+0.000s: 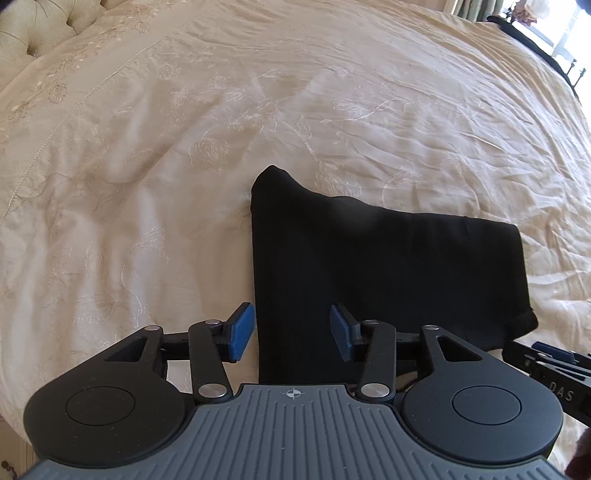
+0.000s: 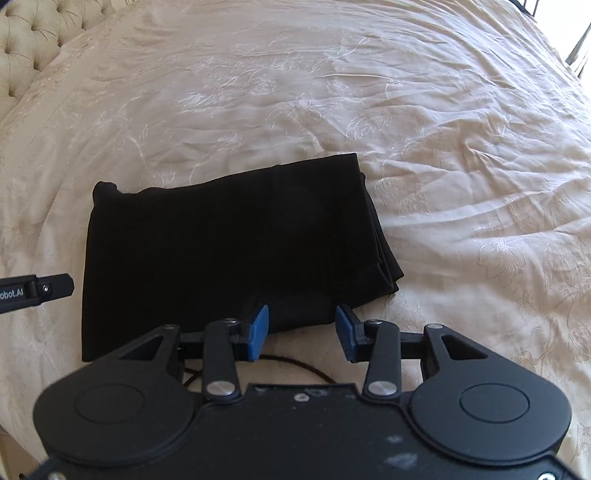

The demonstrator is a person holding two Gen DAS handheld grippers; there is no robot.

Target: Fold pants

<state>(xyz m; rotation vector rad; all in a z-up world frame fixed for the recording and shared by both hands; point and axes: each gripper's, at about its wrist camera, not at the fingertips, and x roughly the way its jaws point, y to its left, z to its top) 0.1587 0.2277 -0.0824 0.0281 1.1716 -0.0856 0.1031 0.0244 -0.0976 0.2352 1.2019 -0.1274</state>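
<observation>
Blue-padded, the left gripper (image 1: 291,332) hovers spread wide at six o'clock over the near left edge of the black pants (image 1: 373,269), pinching nothing; the right gripper (image 2: 302,328) is likewise spread and empty at the pants' (image 2: 229,236) near edge; folded, they lie flat on the cream embroidered bedspread (image 2: 461,177), tufted headboard (image 2: 33,40) at ten o'clock.

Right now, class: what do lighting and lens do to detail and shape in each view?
Left wrist view: the black pants read as a featureless mass; the window blows out white. Right wrist view: fisheye curves the bedspread; the folds at the pants' right edge barely show.
</observation>
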